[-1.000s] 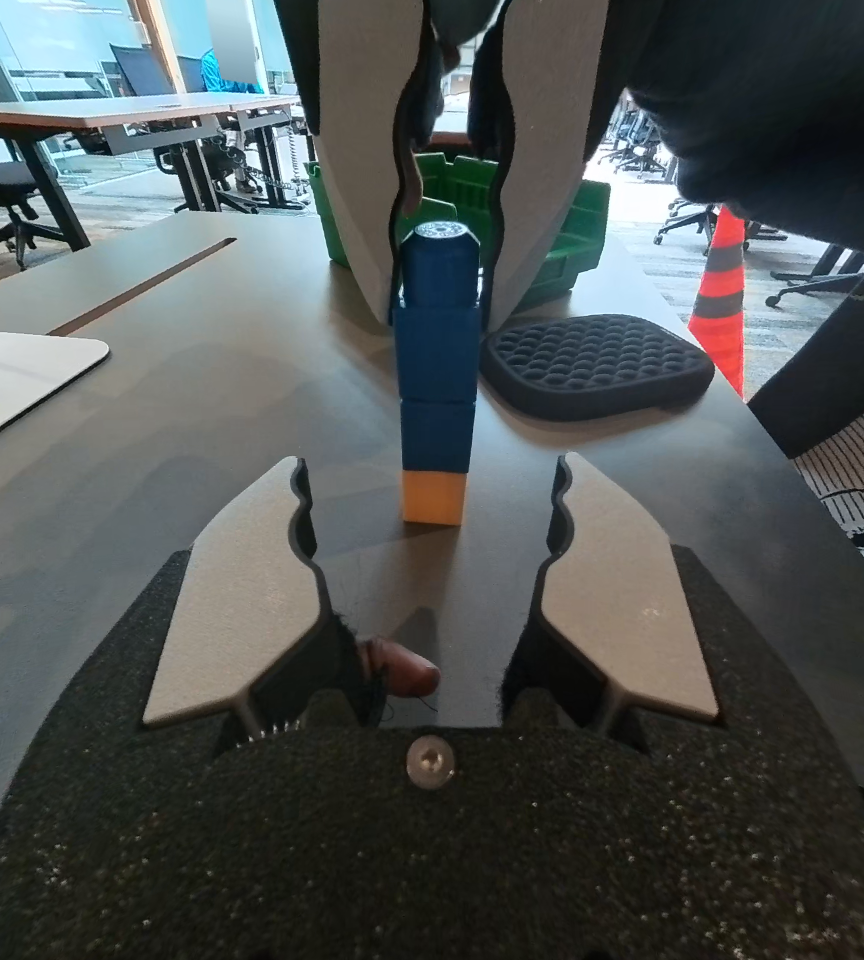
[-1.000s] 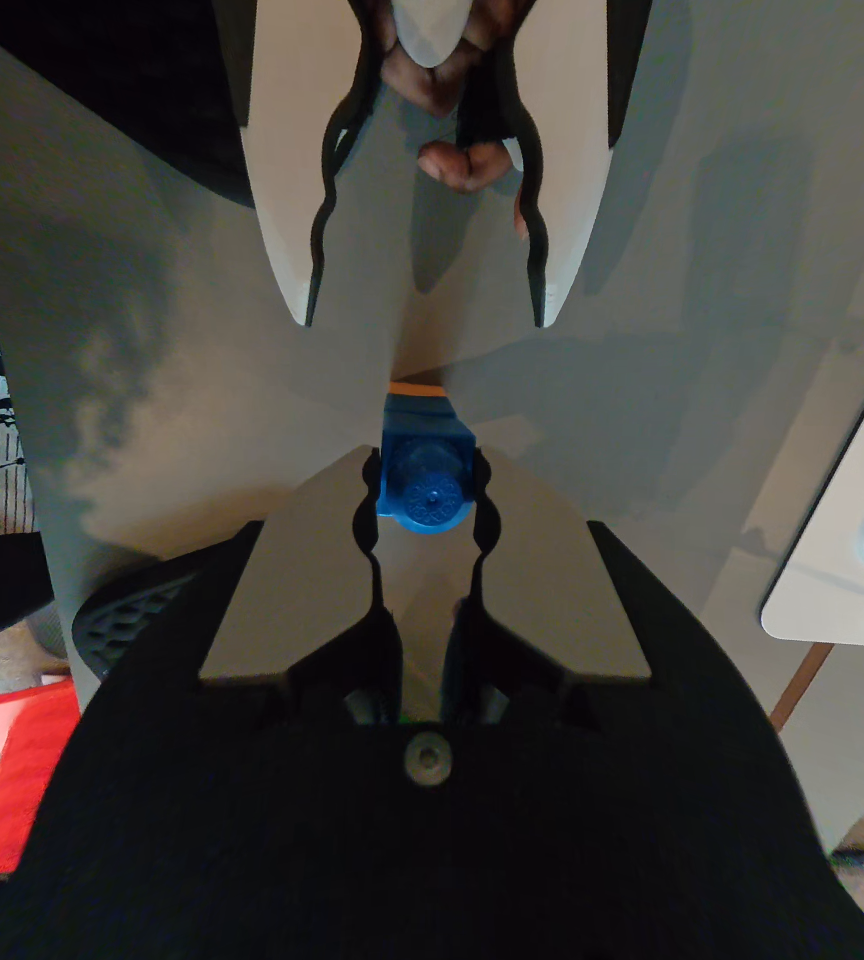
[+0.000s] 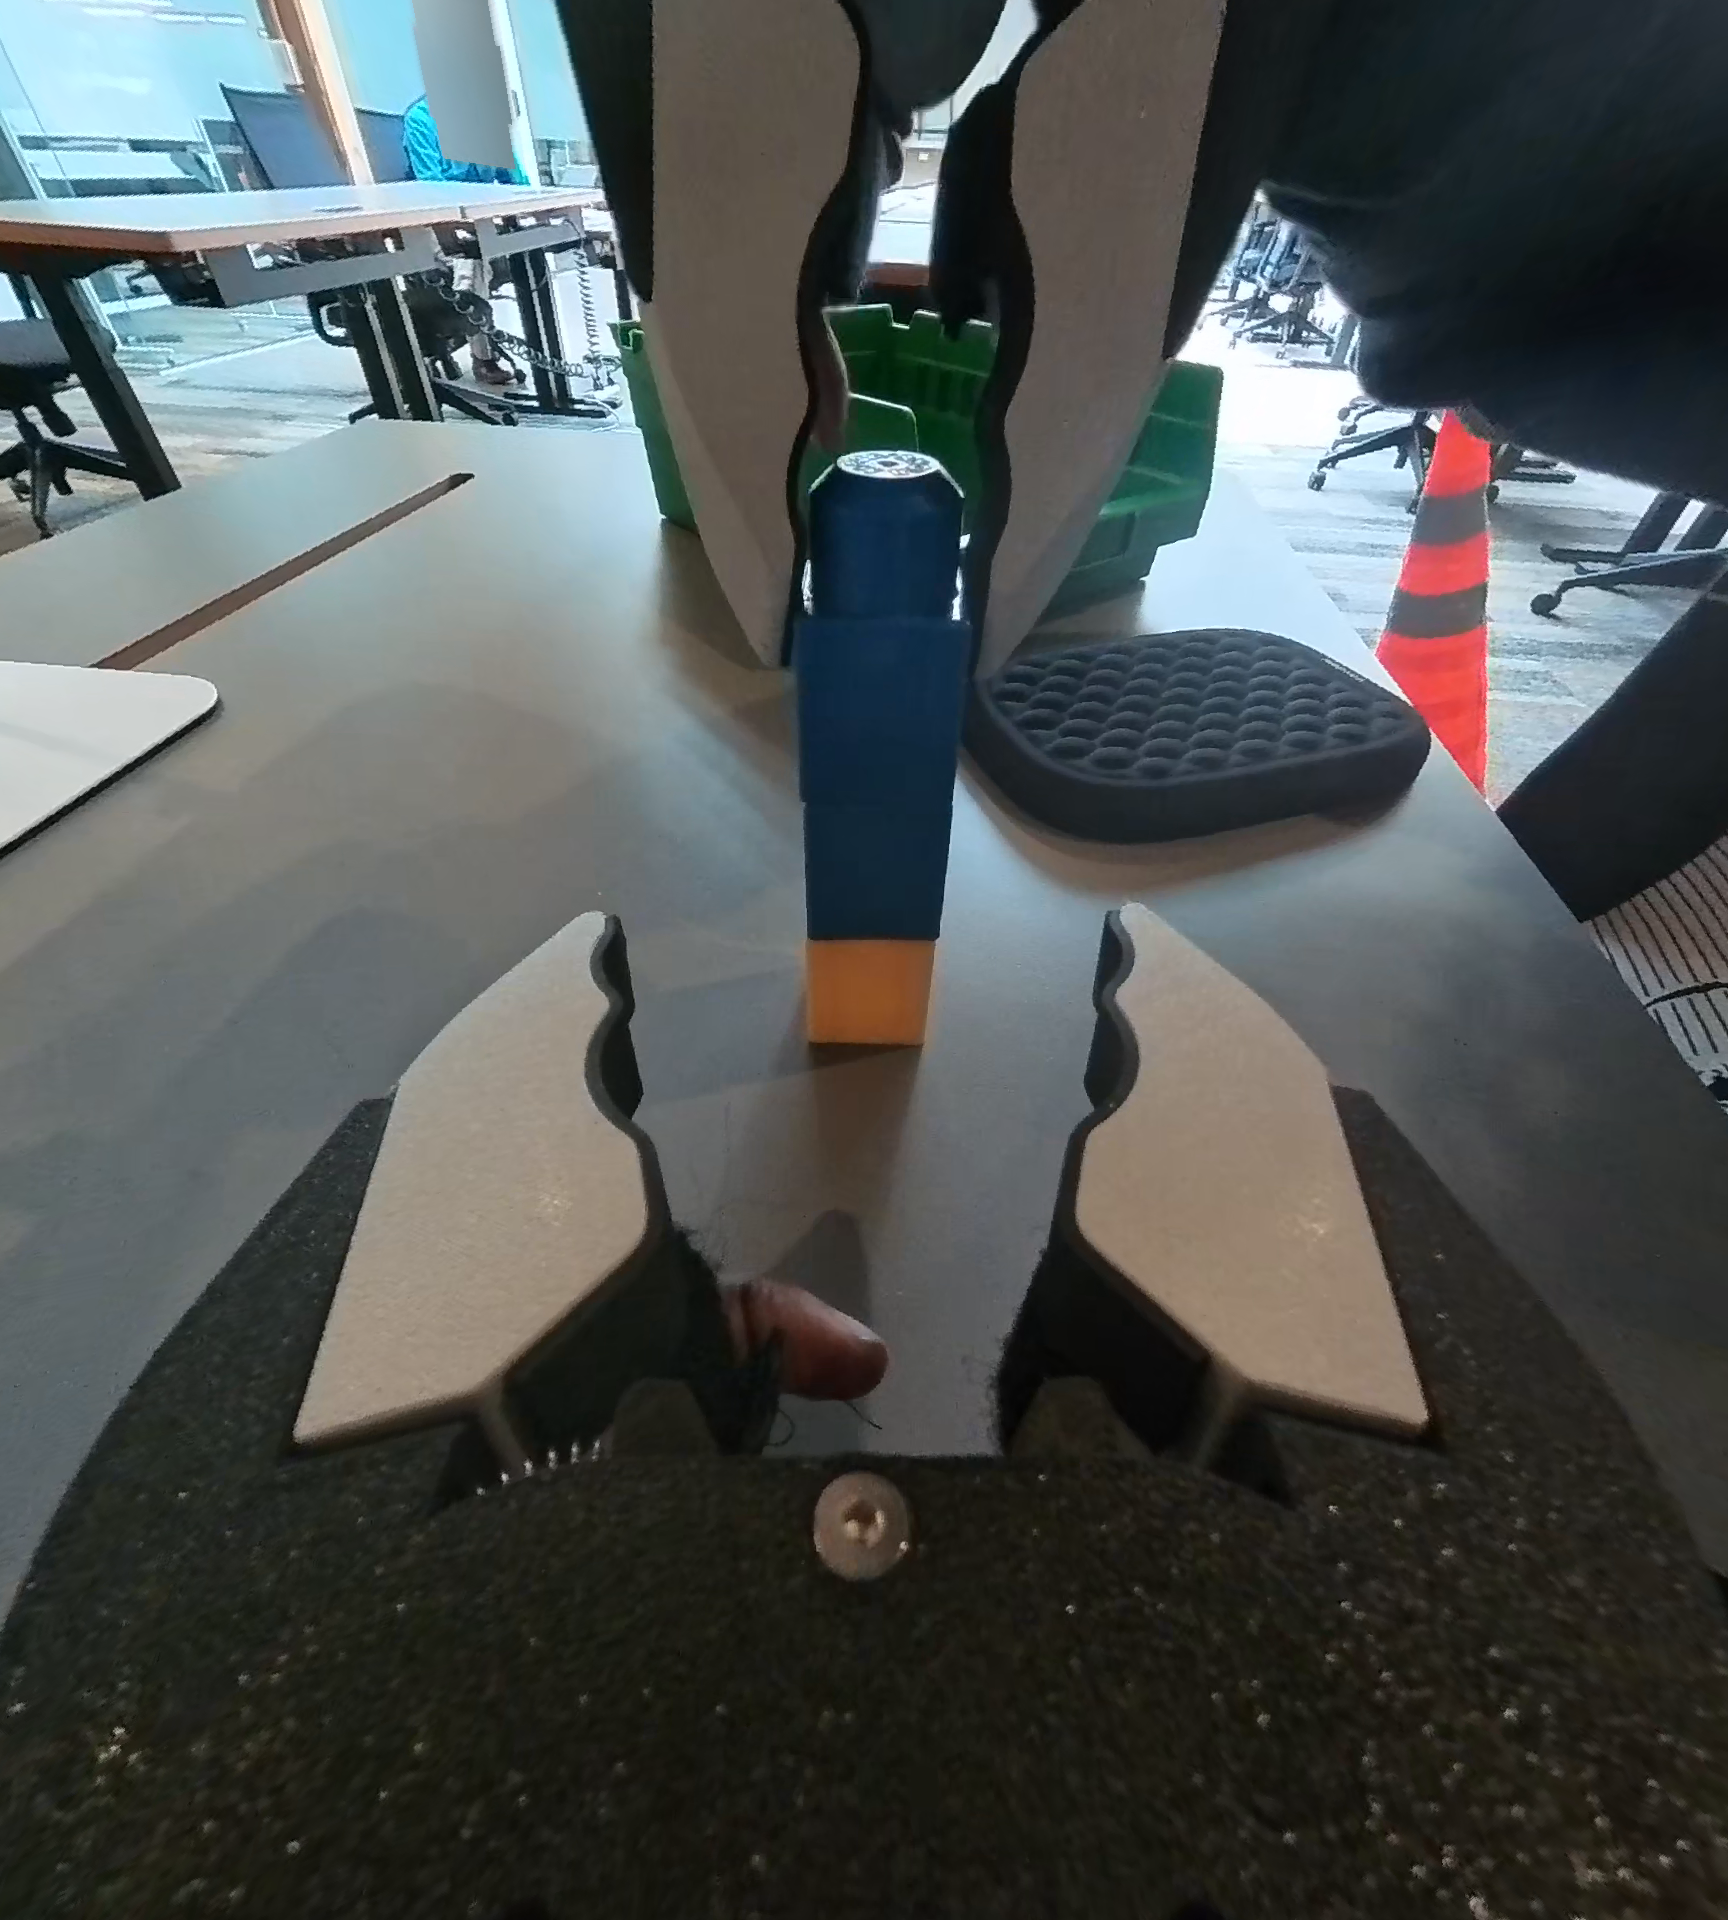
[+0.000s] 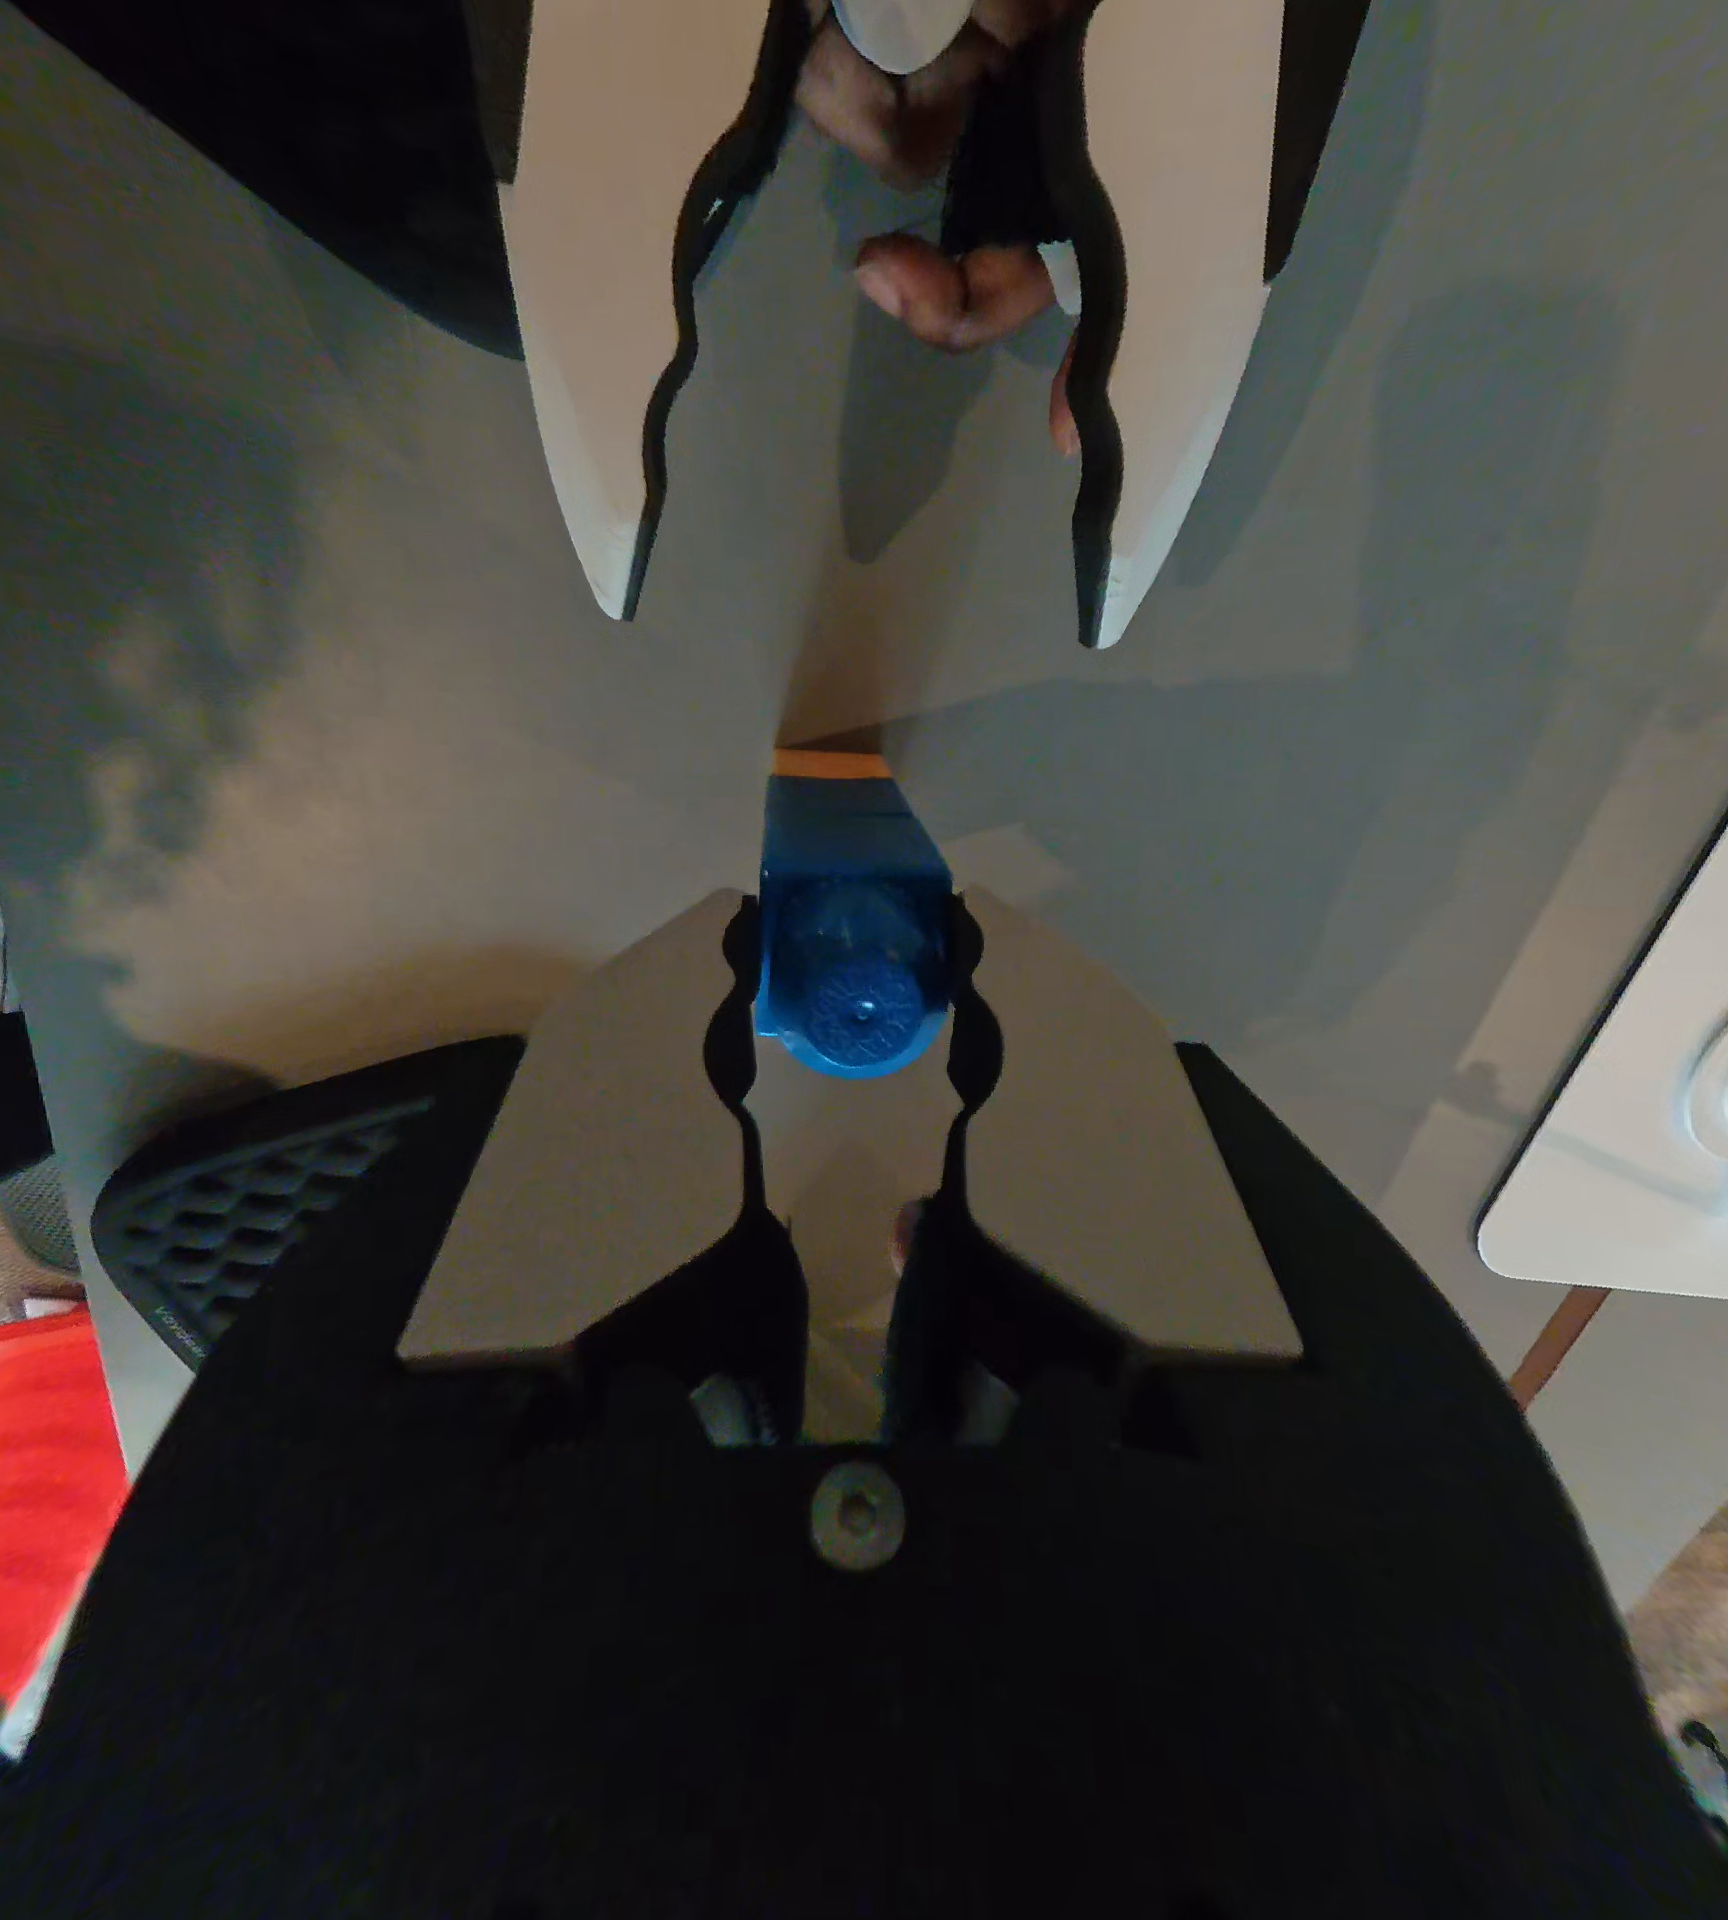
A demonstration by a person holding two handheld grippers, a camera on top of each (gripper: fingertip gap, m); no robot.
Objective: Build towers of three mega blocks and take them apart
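A dark grey table [image 3: 320, 790] fills most of the left wrist view, with a green bin [image 3: 1166, 488] at upper centre and a black honeycomb pad [image 3: 1192, 727] right of centre. At mid-frame stands the tower: two blue blocks, the top blue block [image 3: 881, 717] over the lower blue block [image 3: 875, 873], on an orange block [image 3: 865, 992] resting on the table. The right gripper [image 4: 852, 971] comes down from the top edge, its fingers closed against the sides of the top blue block. The left gripper [image 3: 860, 1023] sits low in the foreground, spread wide and holding nothing, the orange block just ahead of its tips
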